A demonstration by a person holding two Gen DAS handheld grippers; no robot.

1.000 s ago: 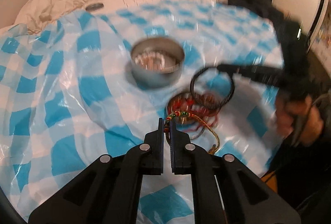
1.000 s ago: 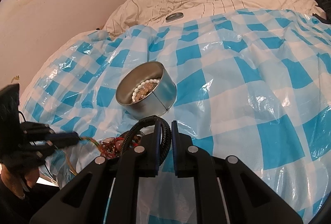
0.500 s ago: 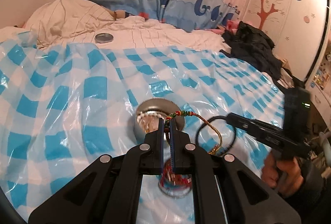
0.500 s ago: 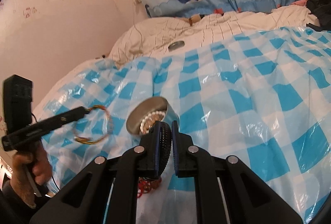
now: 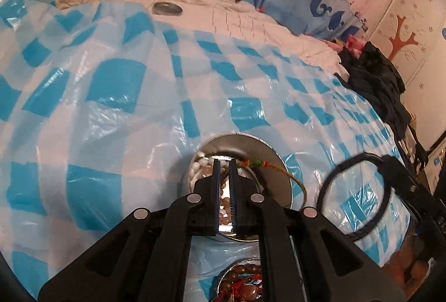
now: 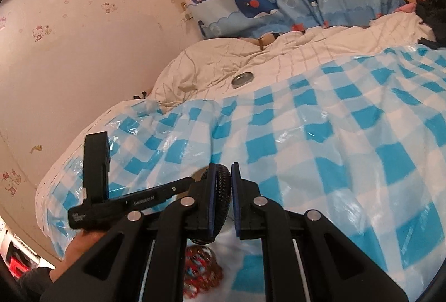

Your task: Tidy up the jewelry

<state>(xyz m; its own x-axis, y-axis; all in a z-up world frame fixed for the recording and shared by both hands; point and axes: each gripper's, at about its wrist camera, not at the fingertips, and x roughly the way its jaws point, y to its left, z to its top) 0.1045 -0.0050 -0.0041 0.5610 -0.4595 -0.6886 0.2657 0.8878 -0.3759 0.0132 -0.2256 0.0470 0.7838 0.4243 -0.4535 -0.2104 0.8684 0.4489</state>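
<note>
My left gripper (image 5: pixel 224 162) is shut on a beaded cord bracelet (image 5: pixel 267 166) with red, green and gold beads, held right over the round silver tin (image 5: pixel 239 143), which holds pearls and brown beads. My right gripper (image 6: pixel 223 171) is shut on a black braided ring bracelet (image 6: pixel 221 185); the ring also shows at the right of the left wrist view (image 5: pixel 354 196). A small dish of red and brown beaded jewelry (image 5: pixel 245 282) sits below the tin, and it shows under the right gripper (image 6: pixel 200 268).
The bed is covered by a blue-and-white checked plastic sheet (image 5: pixel 117 84). A silver lid (image 5: pixel 166 8) lies on the white duvet at the back. Dark clothes (image 5: pixel 376 73) are heaped at the right. The left gripper's body (image 6: pixel 117 199) crosses the right wrist view.
Both grippers have lifted their bracelets from the small dish and moved toward the tin. The left gripper now hangs directly over it.
</note>
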